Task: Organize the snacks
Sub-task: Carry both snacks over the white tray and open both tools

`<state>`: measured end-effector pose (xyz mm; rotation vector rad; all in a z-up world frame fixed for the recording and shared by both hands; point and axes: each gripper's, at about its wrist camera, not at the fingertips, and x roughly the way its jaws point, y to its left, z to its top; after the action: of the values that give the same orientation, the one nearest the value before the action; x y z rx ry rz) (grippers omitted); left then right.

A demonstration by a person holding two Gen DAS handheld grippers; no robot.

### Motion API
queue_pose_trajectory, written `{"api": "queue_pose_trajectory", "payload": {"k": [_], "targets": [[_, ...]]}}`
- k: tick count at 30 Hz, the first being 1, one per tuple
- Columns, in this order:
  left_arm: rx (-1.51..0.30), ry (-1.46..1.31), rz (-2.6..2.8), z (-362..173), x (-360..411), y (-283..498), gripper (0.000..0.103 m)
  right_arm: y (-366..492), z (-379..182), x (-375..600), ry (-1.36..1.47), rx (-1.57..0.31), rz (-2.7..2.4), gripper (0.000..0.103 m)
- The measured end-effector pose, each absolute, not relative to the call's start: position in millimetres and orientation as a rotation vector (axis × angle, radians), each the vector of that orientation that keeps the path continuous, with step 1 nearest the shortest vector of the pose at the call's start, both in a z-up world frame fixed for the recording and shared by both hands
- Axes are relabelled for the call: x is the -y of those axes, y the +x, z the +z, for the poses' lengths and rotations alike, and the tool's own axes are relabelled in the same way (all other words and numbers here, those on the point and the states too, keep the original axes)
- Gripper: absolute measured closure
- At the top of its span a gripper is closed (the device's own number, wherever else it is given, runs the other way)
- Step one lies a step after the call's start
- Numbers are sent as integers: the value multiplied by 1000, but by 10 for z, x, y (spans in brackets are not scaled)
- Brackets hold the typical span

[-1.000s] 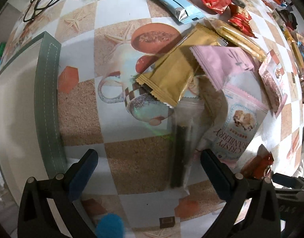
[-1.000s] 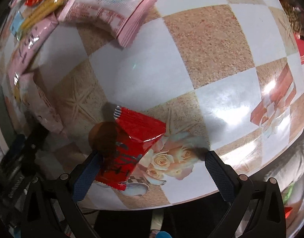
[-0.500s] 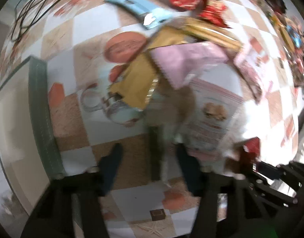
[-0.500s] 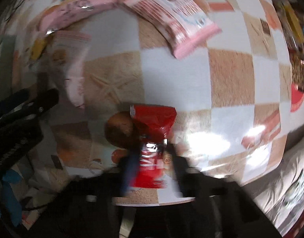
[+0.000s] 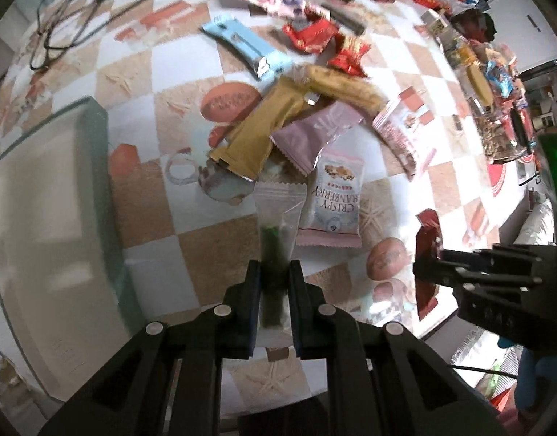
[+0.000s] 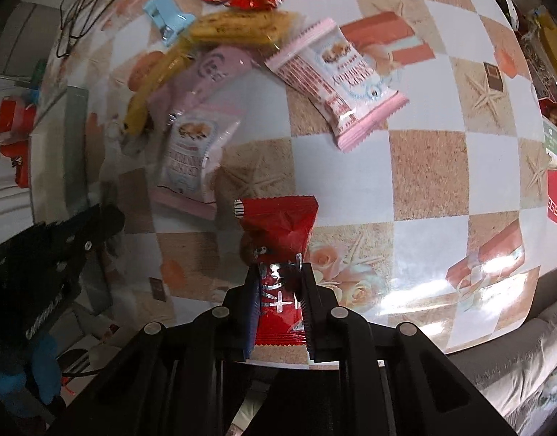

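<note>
In the left wrist view, my left gripper (image 5: 274, 272) sits at the bottom centre of the frame, its two black fingers drawn close together on a clear plastic bag (image 5: 278, 218) with a dark green stick inside. The bag reaches up from the fingers toward the middle of the frame. Just right of it lies a pink-edged cranberry crisp packet (image 5: 334, 200) on the checkered tablecloth (image 5: 176, 69). Above these, in a loose overlapping pile, are a gold packet (image 5: 260, 134), a mauve packet (image 5: 314, 134) and a long tan bar (image 5: 343, 85). A light blue bar (image 5: 245, 45) and red wrappers (image 5: 311, 34) lie in the upper centre. A pale tray with a grey-green rim (image 5: 96, 152) fills the left side of the frame. At lower right I see my right gripper (image 5: 429, 265) holding a red packet (image 5: 427, 232).

In the right wrist view, my right gripper (image 6: 280, 290) at the bottom centre is closed tight on the red packet (image 6: 282, 229), which stands up from the fingers toward mid-frame. A second cranberry packet (image 6: 340, 76) lies in the upper centre, apart from the pile at upper left. My left gripper (image 6: 107, 218) shows dark and blurred at the left edge.
</note>
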<state>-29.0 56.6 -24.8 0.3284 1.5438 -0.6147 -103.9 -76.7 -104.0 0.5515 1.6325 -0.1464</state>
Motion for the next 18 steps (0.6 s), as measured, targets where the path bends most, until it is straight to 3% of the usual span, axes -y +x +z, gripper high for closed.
{"api": "queue_pose_trajectory", "payload": {"k": [18], "targets": [[-1420, 100, -408, 312, -1591, -159, 87, -223, -487, -28, 320, -1570, 110, 81]]}}
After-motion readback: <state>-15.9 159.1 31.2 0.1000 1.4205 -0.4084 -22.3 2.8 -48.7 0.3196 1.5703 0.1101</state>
